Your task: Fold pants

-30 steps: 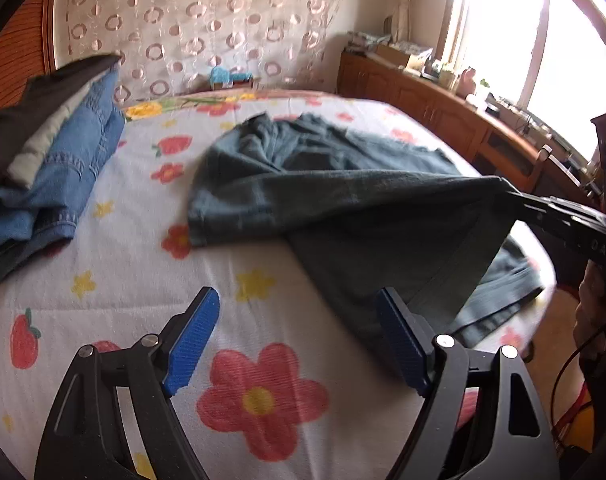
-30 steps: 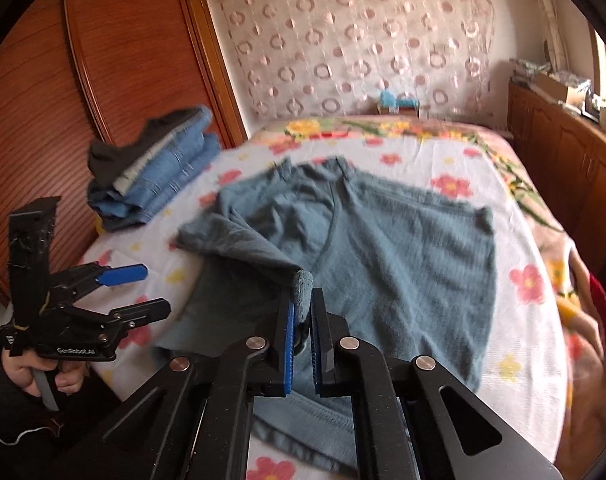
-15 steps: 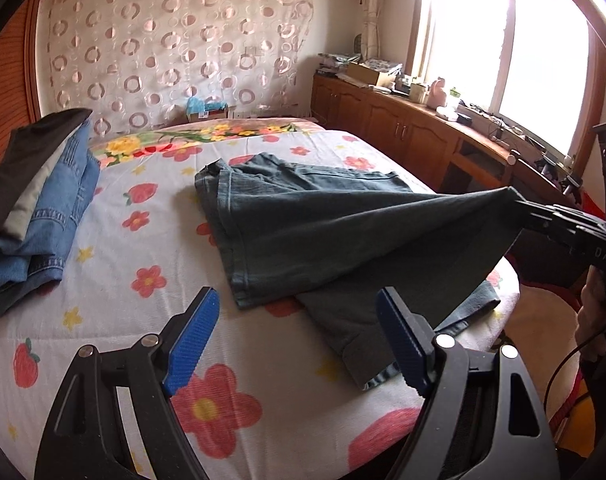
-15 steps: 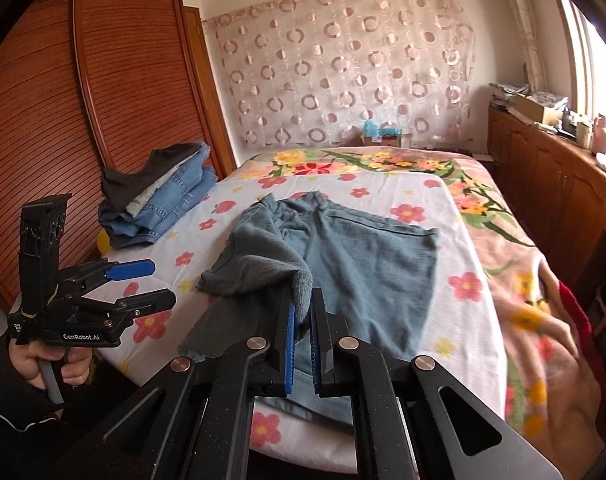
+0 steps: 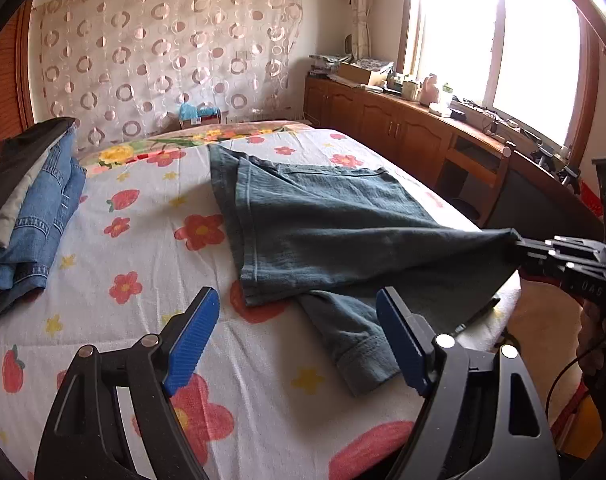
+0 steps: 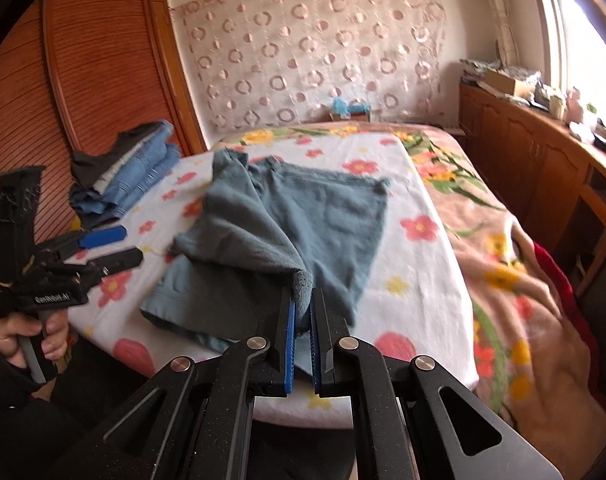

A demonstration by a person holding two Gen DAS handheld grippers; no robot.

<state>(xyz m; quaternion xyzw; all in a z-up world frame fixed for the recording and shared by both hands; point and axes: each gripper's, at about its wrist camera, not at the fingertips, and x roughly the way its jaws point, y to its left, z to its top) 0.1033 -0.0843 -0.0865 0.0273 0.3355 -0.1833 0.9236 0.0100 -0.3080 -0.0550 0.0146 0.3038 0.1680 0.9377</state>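
Note:
Grey-blue pants (image 5: 327,232) (image 6: 323,216) lie on the flowered bed sheet (image 5: 143,256), waist toward the headboard. My right gripper (image 6: 302,320) is shut on a corner of one leg and holds it lifted and pulled taut off the bed's near edge; in the left wrist view that gripper (image 5: 519,246) shows at the right with the cloth stretched to it. The other leg's hem (image 5: 359,364) lies flat near the bed's edge. My left gripper (image 5: 293,340) hangs open above the sheet, left of that hem, with nothing between its blue pads (image 5: 191,340).
A stack of folded jeans and dark clothes (image 5: 27,208) (image 6: 131,172) sits at the bed's left side by a wooden wardrobe (image 6: 83,80). A wooden sideboard (image 5: 403,132) runs under the window on the right. A peach blanket (image 6: 515,280) covers the bed's right part.
My right gripper has drawn the held leg corner back toward the bed's near edge, stretching and flattening the pants. My left gripper has backed away, staying open.

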